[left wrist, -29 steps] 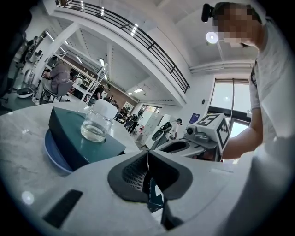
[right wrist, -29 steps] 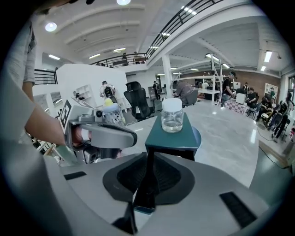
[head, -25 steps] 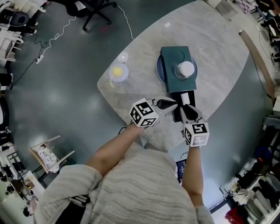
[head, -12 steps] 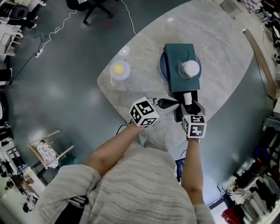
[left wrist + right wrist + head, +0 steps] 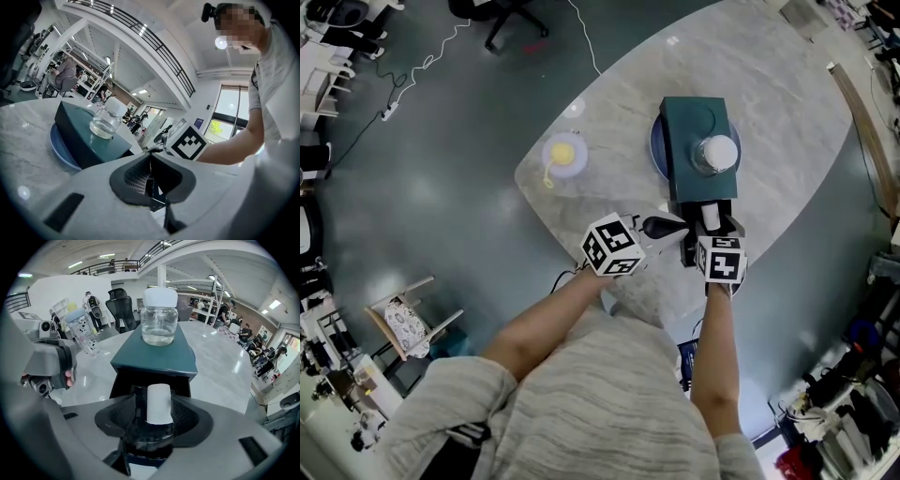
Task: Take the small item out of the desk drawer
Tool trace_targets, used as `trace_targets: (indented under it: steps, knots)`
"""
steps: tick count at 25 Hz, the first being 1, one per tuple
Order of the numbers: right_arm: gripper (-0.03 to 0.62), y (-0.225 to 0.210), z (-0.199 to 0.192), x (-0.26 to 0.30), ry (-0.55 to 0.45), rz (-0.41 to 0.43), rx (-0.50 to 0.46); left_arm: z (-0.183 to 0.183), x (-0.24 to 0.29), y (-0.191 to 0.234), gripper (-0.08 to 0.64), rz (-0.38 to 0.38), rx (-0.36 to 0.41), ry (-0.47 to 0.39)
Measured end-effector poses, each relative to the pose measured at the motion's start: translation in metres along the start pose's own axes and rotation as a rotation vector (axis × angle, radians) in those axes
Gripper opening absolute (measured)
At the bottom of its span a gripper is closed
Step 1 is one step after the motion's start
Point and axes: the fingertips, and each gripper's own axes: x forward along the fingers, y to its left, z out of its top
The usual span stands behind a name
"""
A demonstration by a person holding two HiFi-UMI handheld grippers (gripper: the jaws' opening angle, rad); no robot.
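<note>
Far out to the left of both pairs of fingers, a small round container with a yellow centre (image 5: 563, 152) stands on the desk (image 5: 609, 112). It is well apart from the work and seemingly no part of it. The left gripper (image 5: 661, 226) hovers just left of the open drawer (image 5: 684, 239). Its fingers are pressed together on nothing, so I judge it is only keeping clear, or ready to steady the teal drawer box (image 5: 689, 127). That box sits on a blue plate (image 5: 656, 150) beyond the fingers, with a glass jar (image 5: 719, 153) on top. The right gripper (image 5: 155, 427) points into the drawer, which is pulled out toward the person so the inside can be reached. Its fingers are spreading, and the small white item (image 5: 159, 403) stands upright between them in the drawer, not pinched. The wide gap is probably there to let them pass round it before closing.
</note>
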Motion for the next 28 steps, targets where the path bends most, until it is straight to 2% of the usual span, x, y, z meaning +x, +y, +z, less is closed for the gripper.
trace_targets:
  steps: [8, 18, 24, 28]
  knots:
    - [0.198, -0.005, -0.007, 0.015, 0.075, -0.027, -0.026, -0.002, -0.002, 0.0, 0.015, -0.008, -0.003, 0.012]
    - [0.195, -0.01, -0.009, 0.021, 0.113, -0.066, -0.05, -0.003, -0.006, -0.003, 0.015, -0.014, 0.003, 0.025]
    - [0.186, -0.01, -0.011, 0.02, 0.1, -0.061, -0.037, 0.002, -0.009, -0.003, 0.015, -0.007, 0.01, 0.02]
    - [0.184, -0.007, -0.01, 0.011, 0.055, -0.049, -0.016, 0.006, -0.01, -0.006, 0.015, -0.007, 0.019, 0.02]
